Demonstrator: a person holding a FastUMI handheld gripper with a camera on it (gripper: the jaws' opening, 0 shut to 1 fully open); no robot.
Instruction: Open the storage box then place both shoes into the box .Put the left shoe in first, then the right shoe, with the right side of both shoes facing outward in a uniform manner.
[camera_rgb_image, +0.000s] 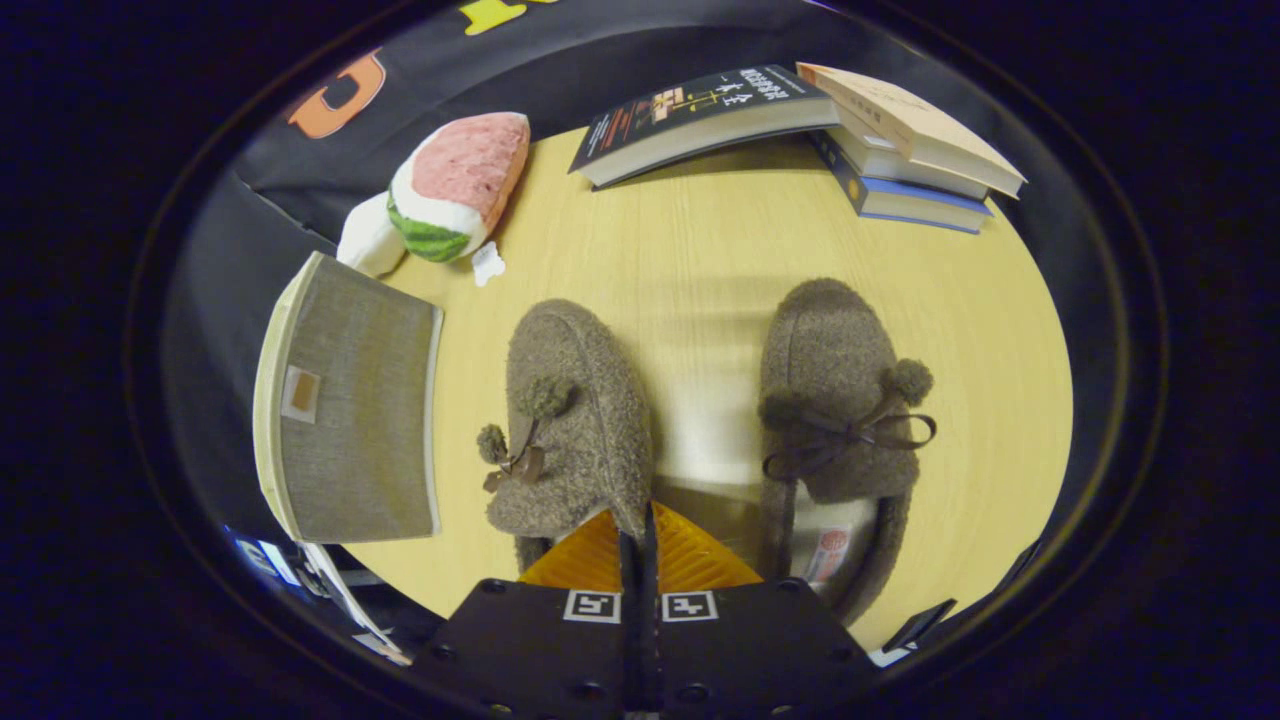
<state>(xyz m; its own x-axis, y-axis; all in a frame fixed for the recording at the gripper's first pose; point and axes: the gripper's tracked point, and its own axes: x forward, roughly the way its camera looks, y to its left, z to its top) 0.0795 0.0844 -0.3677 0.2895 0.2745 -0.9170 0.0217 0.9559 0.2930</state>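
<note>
In the gripper view, the gripper (640, 545) has its two fingers pressed close together. Only a thin dark line shows between them. They seem to pinch the heel edge of the left shoe (572, 420), but I cannot be sure how tight the hold is.

The two shoes sit side by side on the yellow wooden desk (700, 250), toes pointing away from the fingers. The right shoe (838, 400) is just beside the fingers, with a bare strip of desk between the pair. The storage box (350, 405) is on the other side of the left shoe, near it but not touching. Its grey cloth lid looks closed.

The shoes are brown and fuzzy, like slippers. Each has a dark bow and little pom-poms on top. They are probably light and soft, so they would bend and flop when lifted. The heel rim looks like the best place to pinch, since the fuzzy top may slip.

Beyond the shoes lie a watermelon toy (455, 185) and some books (800, 125).
</note>
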